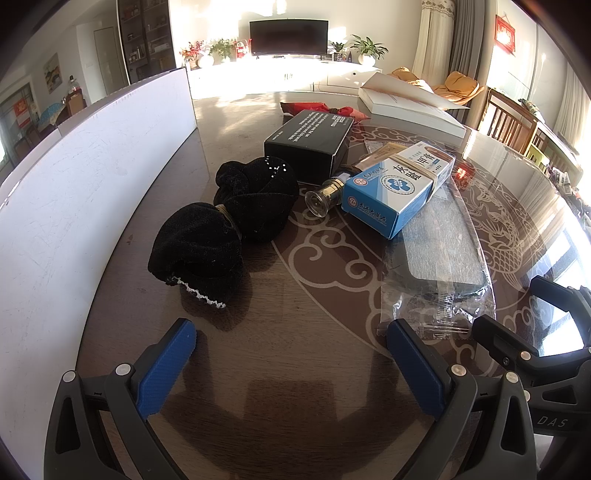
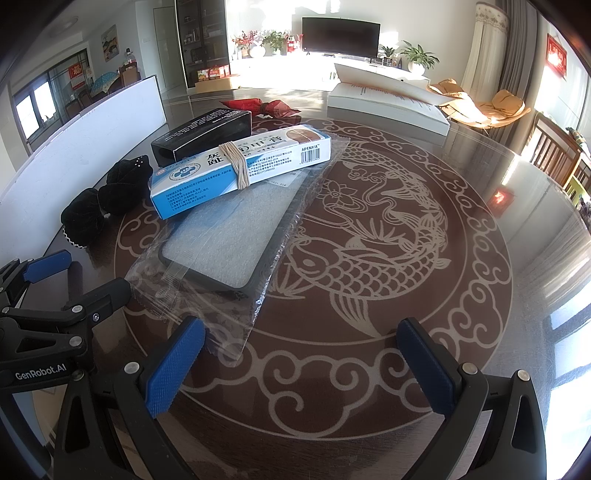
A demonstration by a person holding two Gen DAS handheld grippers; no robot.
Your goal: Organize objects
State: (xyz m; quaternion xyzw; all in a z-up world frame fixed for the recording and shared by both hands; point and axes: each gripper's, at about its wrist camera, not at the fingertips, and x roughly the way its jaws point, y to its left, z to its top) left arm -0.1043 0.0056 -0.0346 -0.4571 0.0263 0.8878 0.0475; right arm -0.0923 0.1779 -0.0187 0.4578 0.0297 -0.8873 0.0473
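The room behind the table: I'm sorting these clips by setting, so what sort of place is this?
Most likely a home living and dining room: a television on a low white cabinet, potted plants beside it, and wooden dining chairs by the glass-topped table.

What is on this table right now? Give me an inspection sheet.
Surface: dark round table with carp pattern.
Job's things: blue-white medicine box rubber-banded, lying partly on the bagged phone case; black box; black fabric bundle; small glass bottle.
Clutter: open book; red wrapper; white board.
Grippers: left hand-held gripper open; right hand-held gripper open; both empty.
Cables: nothing seen.
Surroundings: living room, television, plants.
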